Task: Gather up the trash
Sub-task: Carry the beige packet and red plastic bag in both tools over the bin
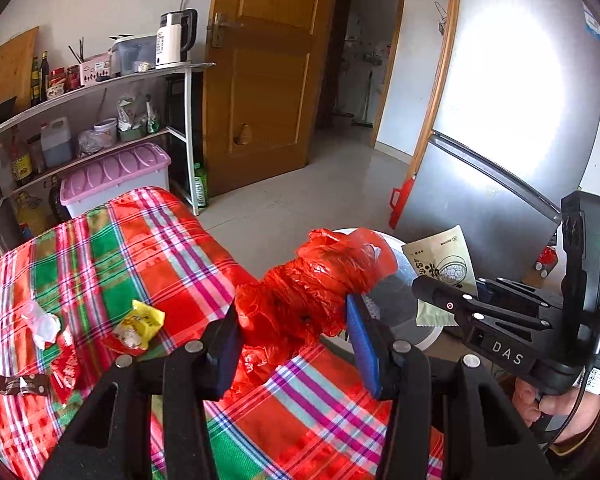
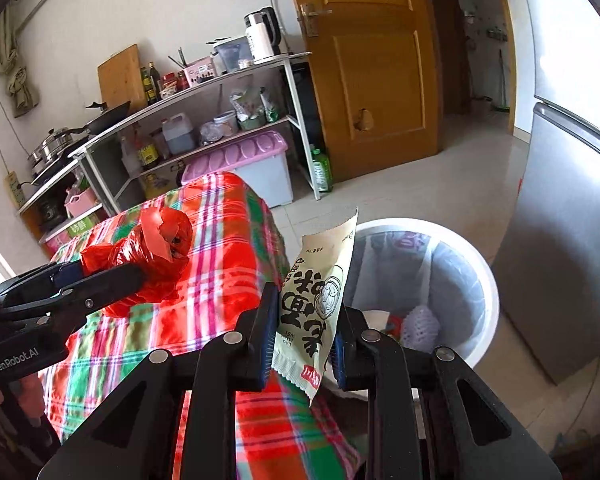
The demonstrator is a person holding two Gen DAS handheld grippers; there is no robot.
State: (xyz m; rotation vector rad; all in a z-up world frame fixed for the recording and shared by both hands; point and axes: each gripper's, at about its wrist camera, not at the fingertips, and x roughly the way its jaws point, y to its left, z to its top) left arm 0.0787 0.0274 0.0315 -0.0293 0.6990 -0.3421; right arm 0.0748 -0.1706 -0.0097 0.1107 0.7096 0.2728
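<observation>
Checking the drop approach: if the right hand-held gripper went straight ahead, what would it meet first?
Probably the white trash bin; the right hand-held gripper, shut on a snack wrapper, points at its open top, though depth is unclear.

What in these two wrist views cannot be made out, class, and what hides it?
- Contents of the red plastic bag: left wrist view, the crumpled plastic wraps them.
- Bottom of the trash bin: right wrist view, the cream wrapper and right claw cover part; left wrist view, the bag blocks it.
- Small brown wrapper print: left wrist view, too small.
- Table edges: cut off by both frames.
</observation>
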